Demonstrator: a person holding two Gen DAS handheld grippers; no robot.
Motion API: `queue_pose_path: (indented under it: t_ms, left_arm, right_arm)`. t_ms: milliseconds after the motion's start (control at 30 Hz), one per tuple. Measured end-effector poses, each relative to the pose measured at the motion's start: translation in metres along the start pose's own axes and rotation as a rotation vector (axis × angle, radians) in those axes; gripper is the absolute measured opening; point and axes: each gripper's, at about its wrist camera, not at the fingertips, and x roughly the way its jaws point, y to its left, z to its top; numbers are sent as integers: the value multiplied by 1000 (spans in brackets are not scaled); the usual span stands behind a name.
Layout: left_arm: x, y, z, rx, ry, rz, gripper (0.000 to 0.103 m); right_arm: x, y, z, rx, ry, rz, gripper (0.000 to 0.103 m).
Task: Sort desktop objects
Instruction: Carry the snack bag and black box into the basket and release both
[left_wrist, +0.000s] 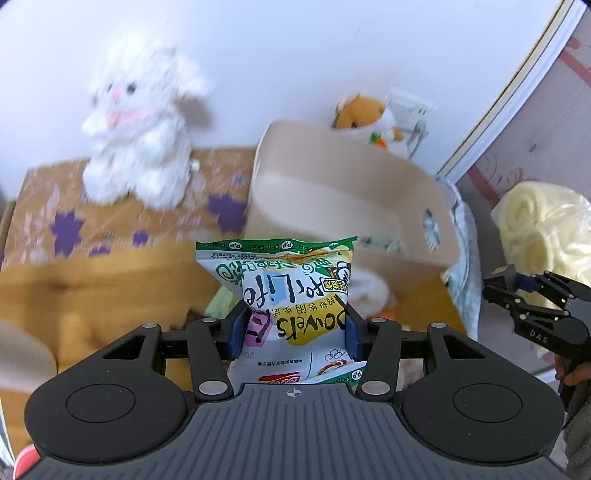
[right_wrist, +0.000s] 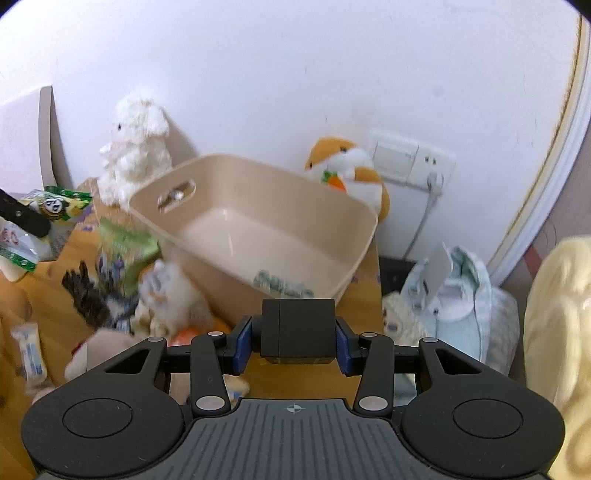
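From the left wrist, the left gripper (left_wrist: 293, 326) was clamped on a green-and-white snack bag (left_wrist: 291, 295), its blue pads pressing the bag's two sides so the pouch stood up between them, long axis running away from the camera. The beige plastic bin (left_wrist: 369, 206) lay straight ahead and a little to the right of the bag, its open mouth tilted toward the camera, with the bag's far edge overlapping the bin's near wall in the picture. A white plush rabbit (left_wrist: 136, 125) sat at the far left on the patterned cloth, well apart from the bin. The right gripper (left_wrist: 532, 295) showed at the right edge, beside the bin.

From the right wrist, the right gripper (right_wrist: 293, 345) was closed on a black box (right_wrist: 297, 328), pads against its left and right faces. The bin (right_wrist: 207, 173) lay directly ahead and just beyond the box, nearly empty inside. The snack bag (right_wrist: 55, 206) appeared at the far left, farther from the bin's mouth than the box was. So I judged the right hand the nearer of the two to the bin.
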Motion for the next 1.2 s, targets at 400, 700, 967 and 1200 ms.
queue_pose_path:
  t_ms: [400,700,967,1200]
  left_arm:
    - [34,-42,71,71,-106,23,51]
    - [96,-81,91,78,-85,68,52]
    - [166,-90,83,98,25,152,52]
    - [180,-93,71,103,72,159,62]
  right_arm:
    - [28,-13,59,-38,-84,1,42]
    - [79,-22,75,-50,-56,44,42]
    - [128,-24,61,-93,75,79,42]
    - [146,-18,45,-155,155,110,53]
